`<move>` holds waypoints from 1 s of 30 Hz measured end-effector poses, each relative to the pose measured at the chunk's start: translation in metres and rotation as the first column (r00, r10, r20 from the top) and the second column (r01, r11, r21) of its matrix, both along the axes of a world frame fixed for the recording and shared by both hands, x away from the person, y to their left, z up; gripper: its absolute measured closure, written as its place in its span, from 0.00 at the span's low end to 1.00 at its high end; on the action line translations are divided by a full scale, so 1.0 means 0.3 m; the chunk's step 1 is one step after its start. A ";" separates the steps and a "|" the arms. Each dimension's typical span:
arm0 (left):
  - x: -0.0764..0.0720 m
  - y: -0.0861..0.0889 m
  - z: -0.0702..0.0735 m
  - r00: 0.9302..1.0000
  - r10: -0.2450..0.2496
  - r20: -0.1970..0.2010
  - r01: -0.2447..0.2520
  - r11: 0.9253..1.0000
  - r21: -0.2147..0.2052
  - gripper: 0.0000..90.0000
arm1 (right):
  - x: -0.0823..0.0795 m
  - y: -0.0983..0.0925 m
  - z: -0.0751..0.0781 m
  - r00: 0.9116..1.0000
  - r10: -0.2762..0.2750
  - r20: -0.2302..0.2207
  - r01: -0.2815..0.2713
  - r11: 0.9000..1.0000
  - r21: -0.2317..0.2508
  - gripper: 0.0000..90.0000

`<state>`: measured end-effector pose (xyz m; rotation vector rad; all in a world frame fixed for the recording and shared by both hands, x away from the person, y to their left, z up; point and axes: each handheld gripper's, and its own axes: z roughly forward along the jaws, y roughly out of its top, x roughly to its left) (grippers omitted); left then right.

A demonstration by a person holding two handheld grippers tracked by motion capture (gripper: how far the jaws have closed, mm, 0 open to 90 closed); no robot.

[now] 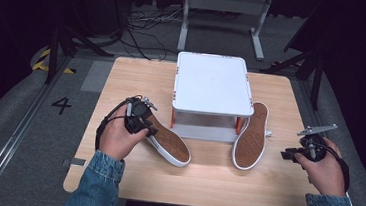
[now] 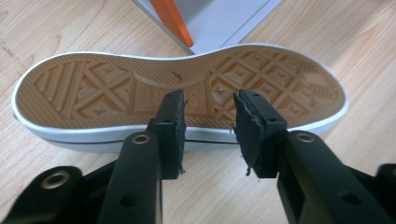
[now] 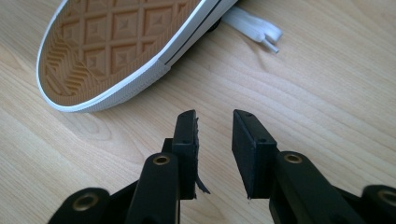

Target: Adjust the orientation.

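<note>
Wooden surface (image 1: 129, 178) bearing a white stand (image 1: 213, 83) at its far middle. Two shoes lie sole-up, one on each side of the stand's near edge: left shoe (image 1: 170, 142) angled toward the near centre, right shoe (image 1: 251, 136) with its toe beside an orange leg (image 1: 239, 124) and a white lace (image 3: 254, 28) trailing from it. Left tool (image 2: 208, 119), jaws apart and empty, sits just at the left shoe's rim. Right tool (image 3: 215, 140), jaws apart and empty, hangs over bare wood near the right shoe.
</note>
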<state>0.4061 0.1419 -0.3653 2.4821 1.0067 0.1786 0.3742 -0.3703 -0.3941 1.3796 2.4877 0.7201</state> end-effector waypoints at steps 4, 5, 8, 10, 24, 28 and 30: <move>0.008 -0.029 -0.015 0.999 -0.019 -0.029 0.019 1.000 0.006 0.75 | 0.000 -0.006 0.003 1.000 -0.014 0.017 0.014 1.000 -0.003 0.79; 0.008 -0.032 -0.022 0.999 -0.019 -0.034 0.020 1.000 0.019 0.77 | 0.001 -0.005 0.003 1.000 -0.015 0.017 0.015 1.000 -0.004 0.79; 0.003 -0.026 -0.036 0.999 -0.007 -0.053 0.008 1.000 0.021 0.83 | 0.006 -0.001 0.007 1.000 -0.010 0.022 0.011 1.000 -0.006 0.79; -0.005 -0.017 -0.039 0.997 0.003 -0.072 -0.001 1.000 0.030 0.86 | 0.011 0.002 0.010 1.000 -0.006 0.025 0.006 1.000 -0.004 0.79; -0.070 0.073 -0.145 0.968 0.037 -0.249 -0.016 0.996 0.088 0.90 | 0.045 0.021 0.026 0.999 0.016 0.046 -0.016 1.000 0.002 0.78; -0.081 0.068 -0.129 0.969 0.028 -0.244 -0.013 0.998 0.062 0.81 | 0.048 0.027 0.028 0.999 0.018 0.042 -0.018 1.000 0.001 0.78; -0.086 0.073 -0.071 0.983 0.025 -0.180 -0.021 0.999 0.024 0.79 | 0.044 0.026 0.032 0.998 0.018 0.053 -0.018 1.000 0.003 0.78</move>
